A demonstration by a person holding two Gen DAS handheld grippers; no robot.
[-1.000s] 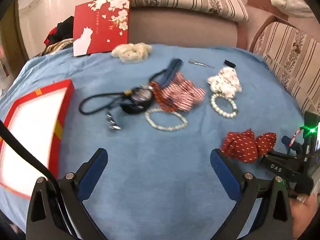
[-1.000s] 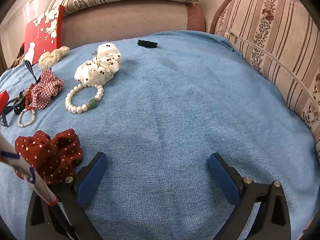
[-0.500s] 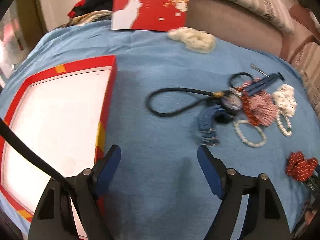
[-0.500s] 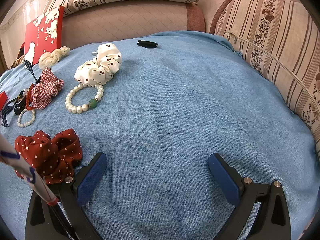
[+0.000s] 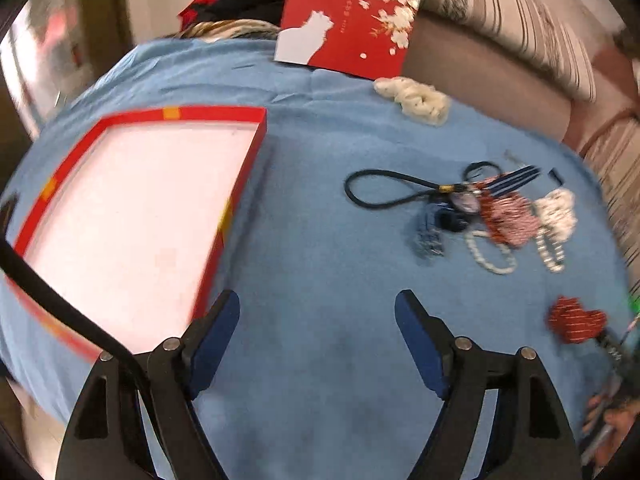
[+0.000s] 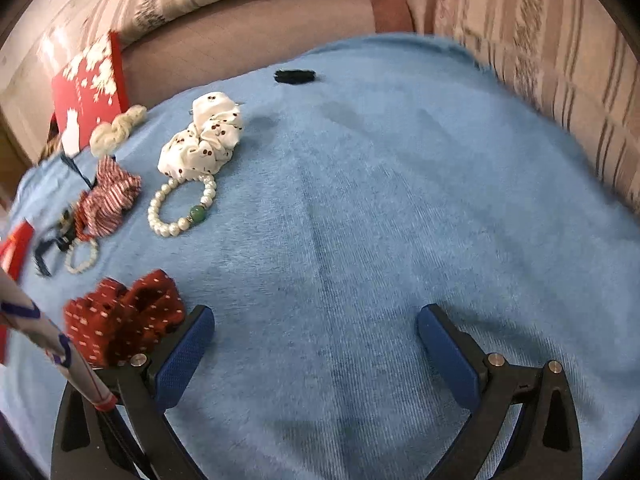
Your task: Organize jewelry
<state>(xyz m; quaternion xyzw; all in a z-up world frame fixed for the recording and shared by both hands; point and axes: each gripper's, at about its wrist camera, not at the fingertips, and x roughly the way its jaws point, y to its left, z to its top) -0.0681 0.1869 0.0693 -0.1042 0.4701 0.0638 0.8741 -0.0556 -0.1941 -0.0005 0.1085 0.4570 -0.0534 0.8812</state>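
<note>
Both my grippers are spread wide with nothing between the pads. My left gripper (image 5: 318, 334) hangs over bare blue cloth (image 5: 320, 272), and the red-rimmed box (image 5: 224, 216) with the white inside sits just off its left finger, its corner almost tucked behind that pad. Up ahead and to the right of it is the tangle of stuff: a black cord loop (image 5: 384, 190), a blue tassel (image 5: 428, 236), a checked scrunchie (image 5: 508, 216), a white spotted scrunchie (image 5: 558, 212) and two pearl bracelets (this view is pretty blurry, so I can't sort out the small bits). Farther off, the red lid (image 5: 352, 20) leans on the sofa back with a cream scrunchie (image 5: 416, 98) just in front of it.

My right gripper (image 6: 316, 336) is also over empty cloth. The red dotted scrunchie (image 6: 124, 316) is right against the outside of its left finger. Ahead-left is the pearl bracelet with the green bead (image 6: 182, 208), touching the white scrunchie (image 6: 208, 136) beyond it. A small black clip (image 6: 294, 76) lies far ahead, well apart from the rest.
</note>
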